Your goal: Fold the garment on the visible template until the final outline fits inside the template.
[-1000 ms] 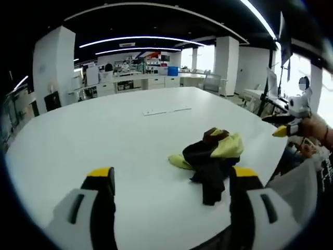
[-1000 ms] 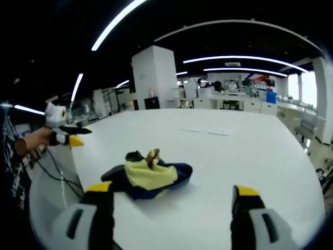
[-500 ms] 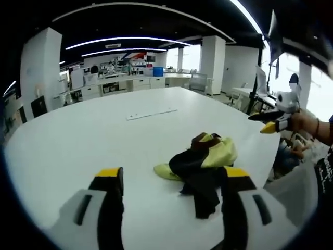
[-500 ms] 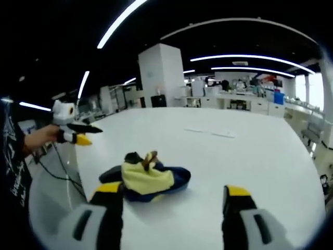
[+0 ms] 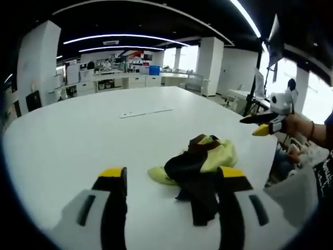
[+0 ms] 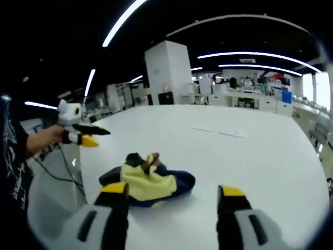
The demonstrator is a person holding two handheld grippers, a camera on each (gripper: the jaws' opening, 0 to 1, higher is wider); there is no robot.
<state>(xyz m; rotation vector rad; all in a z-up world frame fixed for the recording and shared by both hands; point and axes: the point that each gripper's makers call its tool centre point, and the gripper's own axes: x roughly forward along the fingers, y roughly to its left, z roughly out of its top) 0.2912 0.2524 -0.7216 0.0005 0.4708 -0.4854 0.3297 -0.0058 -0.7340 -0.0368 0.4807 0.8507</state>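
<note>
Lying crumpled near the desk's edge, the garment waits between two sets of tongs.

Soft yellow and dark navy cloth, the garment (image 5: 200,161) (image 6: 148,178) sits bunched in a lumpy heap on the smooth white rounded desk (image 5: 93,135) (image 6: 250,156). Left tongs (image 5: 171,182) (image 6: 89,134) and right tongs (image 6: 171,200) (image 5: 263,125) both hover above it, each with yellow-tipped jaws spread apart, grasping nothing. A thin flat white strip (image 5: 145,112) (image 6: 218,131) lies farther across the desk.
</note>
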